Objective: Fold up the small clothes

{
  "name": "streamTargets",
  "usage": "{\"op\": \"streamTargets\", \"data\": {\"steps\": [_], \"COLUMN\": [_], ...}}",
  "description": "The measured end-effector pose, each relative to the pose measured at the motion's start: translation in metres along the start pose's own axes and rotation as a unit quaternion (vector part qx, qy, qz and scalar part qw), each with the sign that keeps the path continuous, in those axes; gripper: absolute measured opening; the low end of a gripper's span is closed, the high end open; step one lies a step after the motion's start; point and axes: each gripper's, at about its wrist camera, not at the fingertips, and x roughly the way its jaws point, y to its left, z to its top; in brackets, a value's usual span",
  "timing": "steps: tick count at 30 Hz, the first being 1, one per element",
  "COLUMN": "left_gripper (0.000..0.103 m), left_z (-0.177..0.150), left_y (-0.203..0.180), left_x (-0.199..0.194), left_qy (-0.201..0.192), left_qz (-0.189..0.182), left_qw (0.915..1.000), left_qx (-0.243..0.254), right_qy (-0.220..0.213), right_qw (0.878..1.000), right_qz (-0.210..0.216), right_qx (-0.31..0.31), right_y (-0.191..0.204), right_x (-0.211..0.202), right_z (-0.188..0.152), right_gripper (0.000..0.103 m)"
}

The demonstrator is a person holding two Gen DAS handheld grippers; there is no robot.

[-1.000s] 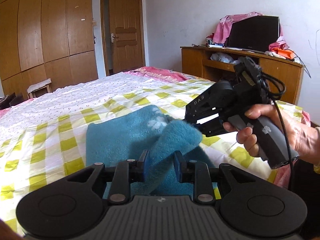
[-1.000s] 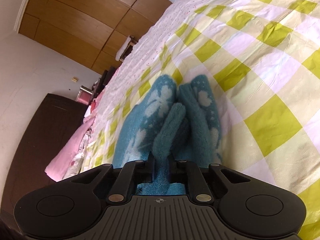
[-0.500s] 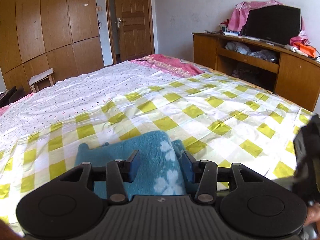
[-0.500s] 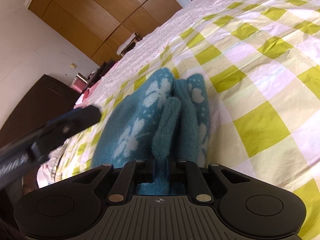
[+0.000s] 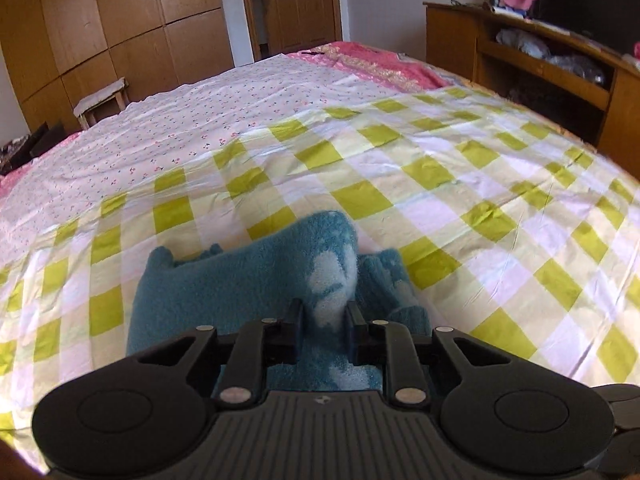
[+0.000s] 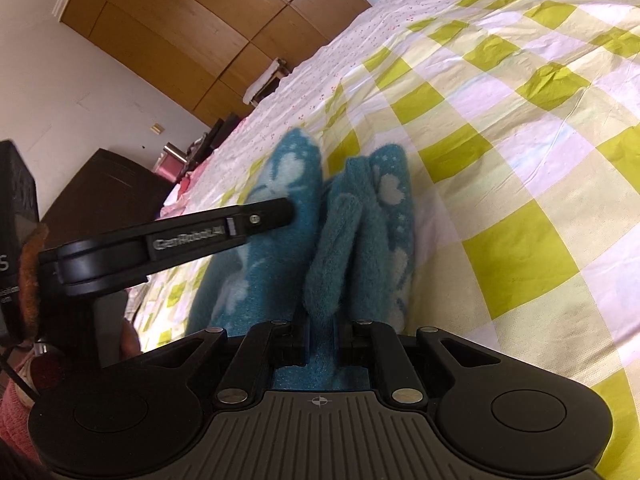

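A small teal knitted garment (image 5: pixel 224 292) with pale flower shapes lies on the yellow-checked bed sheet (image 5: pixel 440 200). My left gripper (image 5: pixel 324 320) is shut on a raised fold of it. In the right wrist view the garment (image 6: pixel 376 216) shows bunched into two humps, and my right gripper (image 6: pixel 322 336) is shut on its near edge. The left gripper's black finger (image 6: pixel 240 228) reaches across the left hump in that view.
The bed has a white dotted sheet (image 5: pixel 200 120) beyond the checked one and pink bedding (image 5: pixel 372 64) at the far end. A wooden desk (image 5: pixel 540 60) stands on the right, wardrobes (image 5: pixel 100 32) and a stool (image 5: pixel 104 100) at the back left.
My left gripper let go of the cloth, moved down and left, and has closed on another fold. The right gripper has kept its hold throughout.
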Motion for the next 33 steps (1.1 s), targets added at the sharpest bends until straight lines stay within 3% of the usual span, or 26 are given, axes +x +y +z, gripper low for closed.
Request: {"op": "streamTargets", "data": {"steps": [6,12,14,17,22,25,28,30,31,33], "left_gripper": [0.023,0.022,0.022,0.022,0.022,0.022,0.022,0.022,0.022,0.022], "left_z": [0.007,0.009,0.008,-0.001,-0.010,-0.006,-0.007,-0.009,-0.009,-0.010], "left_y": [0.035,0.057,0.059,0.050,0.026,0.031,0.037,0.038,0.038,0.038], "left_x": [-0.039,-0.074,-0.070,-0.053,-0.035,-0.037,-0.038,-0.039,-0.039,-0.040], "left_qy": [-0.048,-0.095,-0.092,-0.075,-0.060,-0.061,-0.062,-0.063,-0.064,-0.064], "left_qz": [-0.023,-0.051,-0.059,-0.079,-0.099,-0.103,-0.107,-0.109,-0.110,-0.111], "left_qw": [0.9972,0.9912,0.9905,0.9907,0.9911,0.9901,0.9894,0.9890,0.9889,0.9887], "left_qx": [-0.052,-0.077,-0.083,-0.082,-0.066,-0.072,-0.075,-0.077,-0.077,-0.078], "right_qy": [-0.032,-0.107,-0.103,-0.046,-0.045,-0.046,-0.093,-0.102,-0.086,-0.057], "right_qw": [0.999,0.992,0.993,0.996,0.997,0.996,0.989,0.989,0.992,0.995], "right_qz": [-0.001,0.037,-0.008,-0.073,-0.066,-0.071,-0.090,-0.060,-0.028,0.001], "right_qx": [-0.016,-0.060,-0.061,-0.013,-0.023,-0.026,-0.076,-0.086,-0.083,-0.081], "right_y": [0.019,0.060,0.052,0.009,0.006,0.005,0.026,0.035,0.037,0.039], "right_x": [0.000,-0.010,0.012,0.050,0.050,0.039,0.003,-0.016,-0.023,-0.024], "right_z": [0.017,0.046,0.049,0.044,0.043,0.042,0.037,0.033,0.031,0.021], "right_gripper": [0.010,0.010,0.010,0.010,0.010,0.014,0.024,0.035,0.043,0.046]}}
